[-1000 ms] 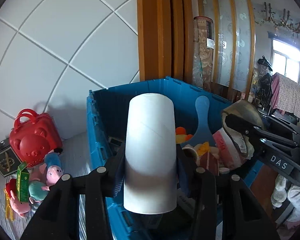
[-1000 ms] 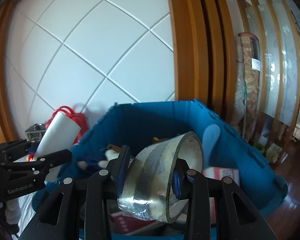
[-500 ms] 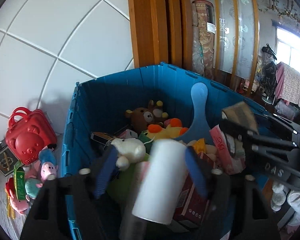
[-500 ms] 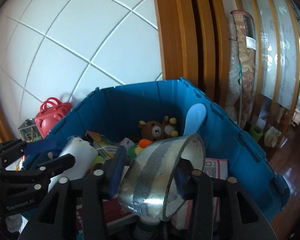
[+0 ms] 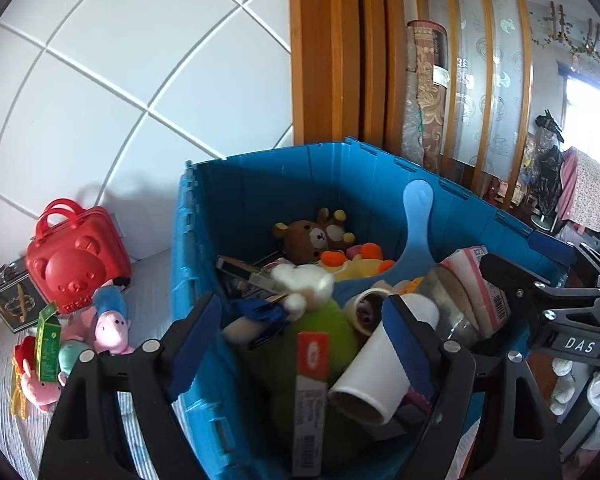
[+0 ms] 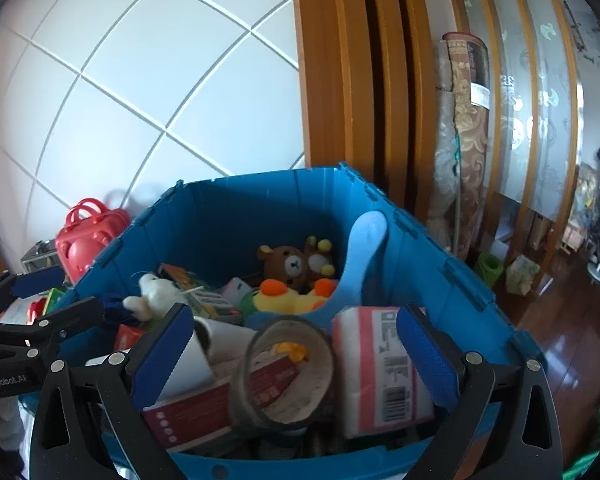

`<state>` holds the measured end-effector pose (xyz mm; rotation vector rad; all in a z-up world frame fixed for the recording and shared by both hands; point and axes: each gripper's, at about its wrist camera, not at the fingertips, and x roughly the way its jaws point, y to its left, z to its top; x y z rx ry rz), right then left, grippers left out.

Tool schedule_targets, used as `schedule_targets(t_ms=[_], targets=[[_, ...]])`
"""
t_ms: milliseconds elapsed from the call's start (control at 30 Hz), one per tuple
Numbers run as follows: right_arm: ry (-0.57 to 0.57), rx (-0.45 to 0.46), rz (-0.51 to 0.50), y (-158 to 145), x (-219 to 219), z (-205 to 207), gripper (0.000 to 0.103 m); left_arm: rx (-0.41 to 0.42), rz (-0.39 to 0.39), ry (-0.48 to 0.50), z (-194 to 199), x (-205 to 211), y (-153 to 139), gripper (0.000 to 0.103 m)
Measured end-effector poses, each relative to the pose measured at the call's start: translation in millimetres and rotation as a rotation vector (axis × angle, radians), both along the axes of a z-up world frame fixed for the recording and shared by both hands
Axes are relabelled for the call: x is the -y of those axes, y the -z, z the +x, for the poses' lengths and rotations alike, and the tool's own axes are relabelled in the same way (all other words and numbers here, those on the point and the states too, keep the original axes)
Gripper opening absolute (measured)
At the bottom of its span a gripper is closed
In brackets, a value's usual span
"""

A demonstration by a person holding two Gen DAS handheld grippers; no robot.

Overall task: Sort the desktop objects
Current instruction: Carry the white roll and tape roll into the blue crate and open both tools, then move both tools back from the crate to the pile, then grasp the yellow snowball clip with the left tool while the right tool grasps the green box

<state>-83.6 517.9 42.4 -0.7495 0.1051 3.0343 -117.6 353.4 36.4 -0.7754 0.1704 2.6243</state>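
Both claws hang over a deep blue plastic crate (image 5: pixel 260 184) set against a white tiled wall. The left claw (image 5: pixel 300 344) has its jaws opening with nothing gripped; the white paper roll (image 5: pixel 380 364) lies tilted in the crate on the heap of things, its upper end passing behind the claw's right blue pad, and whether pad and roll touch cannot be told. The right claw (image 6: pixel 296 356) is opening to its widest, its blue pads standing clear on either side of the clear packing-tape ring (image 6: pixel 288 372), which rests on edge in the crate between a dark red carton (image 6: pixel 204 408) and a pink-and-white packet (image 6: pixel 384 368). Deeper in the crate sit a brown teddy bear (image 5: pixel 312 236), a yellow-and-orange plush duck (image 6: pixel 292 296), a white plush toy (image 5: pixel 304 280) and a light blue plastic paddle (image 5: pixel 416 216) leaning on the far wall. Outside the crate, on a pale striped cloth to its left, stand a red bear-faced plastic case (image 5: pixel 72 256), a pink plush pig (image 5: pixel 108 324) and a small green box (image 5: pixel 46 344).
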Motion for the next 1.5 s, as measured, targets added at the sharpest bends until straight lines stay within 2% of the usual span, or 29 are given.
schedule_targets(t_ms=[267,567,900,1033,1133,1333,1500], targets=[[-0.101,-0.064,0.010,-18.1,59.9,6.2,0.103,-0.003,0.046,-0.139,6.9,84.3,5.0,0.083],[-0.263,-0.098,0.037,-30.6,163.9,2.4,0.103,-0.003,0.074,-0.292,16.2,195.3,16.2,0.083],[-0.386,-0.093,0.080,-29.1,280.4,-9.5,0.103,0.055,0.023,-0.510,11.6,355.7,64.8,0.083],[-0.400,-0.034,0.088,-10.8,323.0,-30.5,0.103,0.106,0.000,-0.586,3.1,433.2,94.7,0.083],[-0.387,0.041,0.089,14.0,349.2,-54.7,0.103,0.151,-0.028,-0.653,-5.5,492.5,119.4,0.083],[-0.328,0.234,0.113,85.6,385.1,-111.1,0.103,0.257,-0.020,-0.764,-34.9,605.0,175.7,0.083],[-0.313,0.385,0.127,143.0,411.4,-149.0,0.103,0.357,-0.015,-0.808,-76.5,668.7,225.4,0.083]])
